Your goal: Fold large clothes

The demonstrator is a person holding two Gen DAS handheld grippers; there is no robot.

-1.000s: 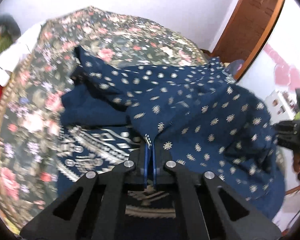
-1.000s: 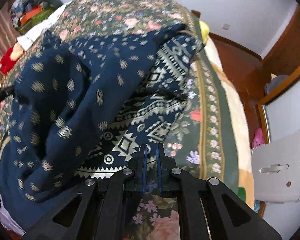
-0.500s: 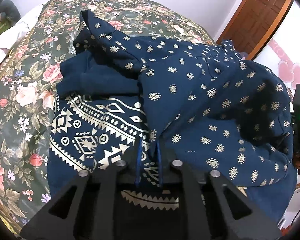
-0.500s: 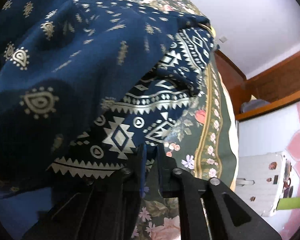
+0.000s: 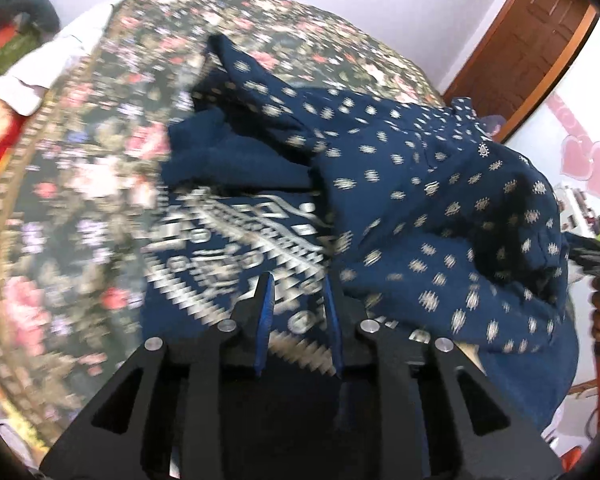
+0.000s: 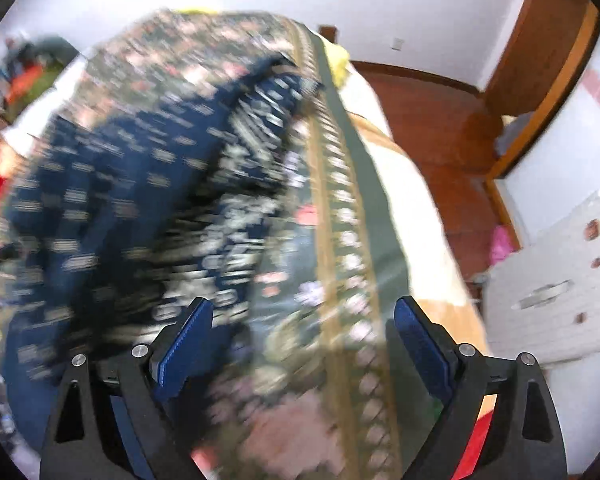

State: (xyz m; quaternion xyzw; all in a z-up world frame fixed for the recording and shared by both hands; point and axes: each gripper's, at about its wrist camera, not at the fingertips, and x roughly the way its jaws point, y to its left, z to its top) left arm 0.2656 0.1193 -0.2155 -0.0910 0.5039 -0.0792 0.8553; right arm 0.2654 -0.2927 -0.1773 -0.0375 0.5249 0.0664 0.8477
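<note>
A navy garment [image 5: 420, 200] with small cream motifs and a cream geometric band lies rumpled on the flowered bed cover [image 5: 80, 160]. My left gripper [image 5: 298, 300] hovers over the band with its jaws opening. The band shows through the narrow gap, and neither pad presses on it. In the right wrist view the garment [image 6: 120, 200] is a blurred heap at the left. My right gripper [image 6: 304, 332] stands beside the heap over the bed cover [image 6: 340, 208]. Its jaws are opening wide with no cloth between them.
A brown wooden door [image 5: 540, 40] stands beyond the bed. White and red cloth [image 5: 32, 80] lies at the bed's left edge. To the right of the bed are a wooden floor [image 6: 440, 128] and a white plastic chair [image 6: 560, 280].
Both grippers were shut on the garment's edge. The left has parted a little. The right has let go, opened wide and drawn away, and the cloth has dropped onto the bed.
</note>
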